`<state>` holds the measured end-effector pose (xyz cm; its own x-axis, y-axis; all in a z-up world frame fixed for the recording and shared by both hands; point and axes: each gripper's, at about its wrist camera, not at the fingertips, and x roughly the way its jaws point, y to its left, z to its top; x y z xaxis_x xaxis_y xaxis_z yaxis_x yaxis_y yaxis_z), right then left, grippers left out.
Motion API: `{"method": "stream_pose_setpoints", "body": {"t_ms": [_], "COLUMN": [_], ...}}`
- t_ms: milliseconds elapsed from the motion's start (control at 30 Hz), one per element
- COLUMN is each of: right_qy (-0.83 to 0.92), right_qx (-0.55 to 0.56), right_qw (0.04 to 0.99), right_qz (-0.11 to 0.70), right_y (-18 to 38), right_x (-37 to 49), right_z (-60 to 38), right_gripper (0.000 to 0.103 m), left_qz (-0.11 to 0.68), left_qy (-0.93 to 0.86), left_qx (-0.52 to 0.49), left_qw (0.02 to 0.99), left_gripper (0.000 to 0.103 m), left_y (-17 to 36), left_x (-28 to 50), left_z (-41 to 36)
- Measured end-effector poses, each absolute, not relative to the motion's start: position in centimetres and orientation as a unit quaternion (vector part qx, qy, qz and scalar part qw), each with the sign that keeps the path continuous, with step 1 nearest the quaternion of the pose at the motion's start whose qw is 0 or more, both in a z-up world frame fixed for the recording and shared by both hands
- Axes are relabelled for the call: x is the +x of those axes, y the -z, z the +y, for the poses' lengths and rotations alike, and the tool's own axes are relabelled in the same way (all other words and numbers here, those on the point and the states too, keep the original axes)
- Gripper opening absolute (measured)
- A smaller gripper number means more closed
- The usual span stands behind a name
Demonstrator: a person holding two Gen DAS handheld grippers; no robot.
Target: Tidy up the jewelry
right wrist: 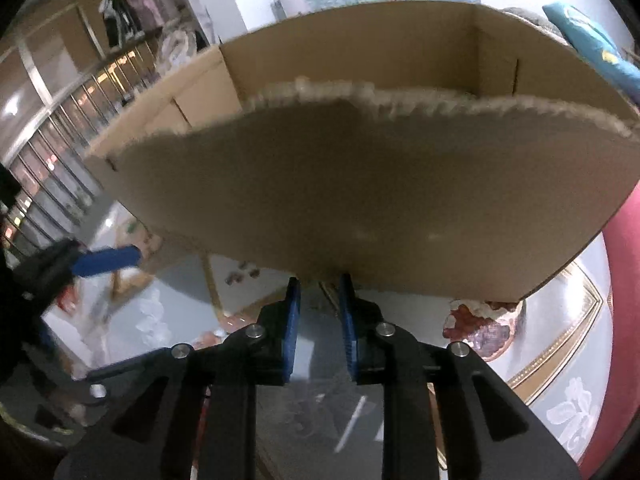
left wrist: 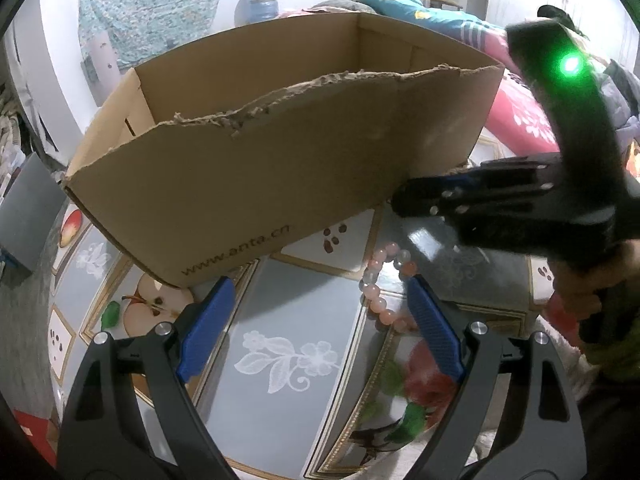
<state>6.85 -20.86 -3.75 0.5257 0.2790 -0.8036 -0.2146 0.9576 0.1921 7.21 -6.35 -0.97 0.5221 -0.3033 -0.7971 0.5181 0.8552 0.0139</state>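
Left gripper [left wrist: 320,292] angled down, jaws wide over pink bracelet [left wrist: 382,280], right gripper [right wrist: 319,280] narrowly parted, empty, near cardboard box [left wrist: 280,152]

Cannot see the floor of the cardboard box [left wrist: 280,168] behind its tall torn wall, nor the part of the pink bead bracelet [left wrist: 382,284] tucked behind the left tool's [left wrist: 320,300] blue finger, and blurry all over from the right wrist.

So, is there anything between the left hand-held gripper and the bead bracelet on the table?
Nothing visible. The bracelet lies on the tablecloth just ahead of the open left hand-held gripper, beside its right finger. The cardboard box stands farther back, and the right hand-held gripper is off to the side.
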Motion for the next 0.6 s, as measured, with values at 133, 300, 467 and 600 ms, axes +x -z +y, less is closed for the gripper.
{"method": "stream_pose_setpoints", "body": {"t_ms": [133, 300, 467, 600], "right_qy": [-0.137, -0.131, -0.123, -0.120], "right_qx": [0.030, 0.035, 0.047, 0.081], "right_qw": [0.868, 0.862, 0.857, 0.856], "right_qz": [0.476, 0.489, 0.497, 0.496], "right_y": [3.7, 3.4, 3.3, 3.5], "right_x": [6.1, 4.5, 2.7, 2.3], "right_z": [-21.3, -22.4, -23.2, -24.6], "right_gripper": [0.013, 0.009, 0.009, 0.009], "left_qz": [0.431, 0.432, 0.433, 0.435], "left_qy": [0.238, 0.240, 0.243, 0.243], "left_qx": [0.123, 0.122, 0.124, 0.127], "left_qw": [0.862, 0.861, 0.859, 0.858], "left_gripper": [0.084, 0.084, 0.084, 0.084], "left_y": [1.2, 1.2, 1.3, 1.4], "left_x": [7.0, 7.1, 7.0, 6.9], "left_z": [-6.2, -6.2, -6.3, -6.7]}}
